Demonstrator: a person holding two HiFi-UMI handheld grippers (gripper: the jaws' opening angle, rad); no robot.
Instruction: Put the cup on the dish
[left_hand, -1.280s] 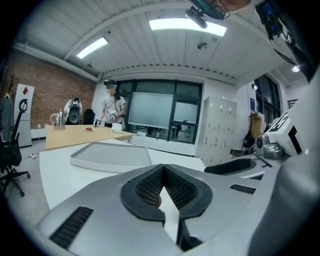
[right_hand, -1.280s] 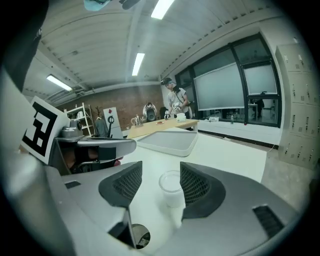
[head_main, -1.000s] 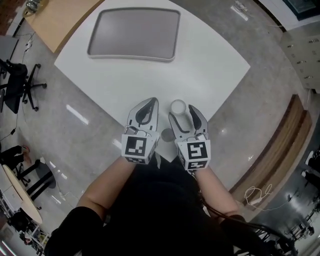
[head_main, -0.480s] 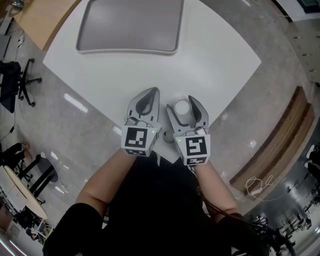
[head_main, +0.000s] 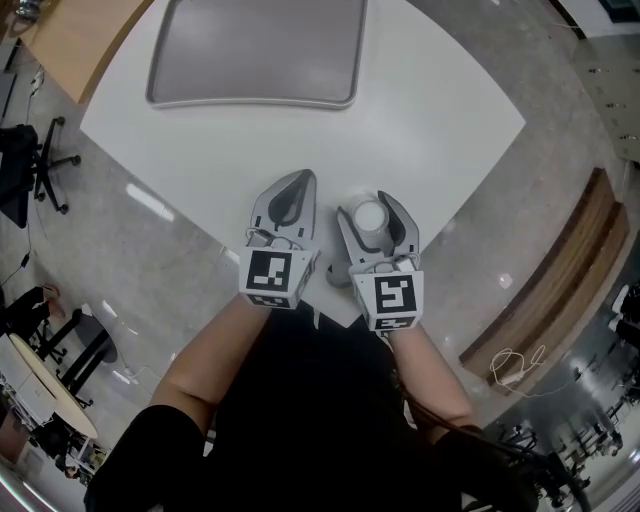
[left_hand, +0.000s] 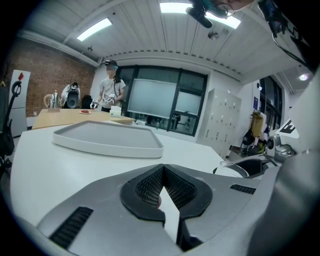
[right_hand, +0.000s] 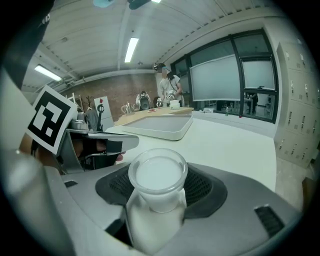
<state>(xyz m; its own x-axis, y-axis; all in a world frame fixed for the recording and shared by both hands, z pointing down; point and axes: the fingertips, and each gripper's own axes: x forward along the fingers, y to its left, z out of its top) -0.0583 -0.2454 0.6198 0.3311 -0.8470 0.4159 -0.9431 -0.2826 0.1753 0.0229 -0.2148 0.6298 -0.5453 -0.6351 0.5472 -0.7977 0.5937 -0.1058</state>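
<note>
- surface (head_main: 430, 110): white, and i'm standing at its near corner. both claws sit over that corner, side by side.
- dish (head_main: 258, 45): grey tray on the far side of the surface, nothing on it. long axis runs left-right across my view. from the right claw it lies ahead and off to the left, well apart.
- right claw (head_main: 371, 203): clamped on the cup, one jaw on either side of its body. this is the claw that has to do the carry.
- left claw (head_main: 298, 185): jaws closed tip to tip with nothing between them. it's just beside the right claw, on the dish side laterally but no further forward.
- cup (right_hand: 157, 177): small, pale and translucent, upright with the mouth facing up and the axis vertical, near the surface's front edge. i can't tell from here whether its base is touching the surface or slightly off it.
- my read: the move is forward and diagonally left, keeping the cup vertical. the dish's right half is the nearest landing spot. the left claw looks clear of that line if it holds where it is.
</note>
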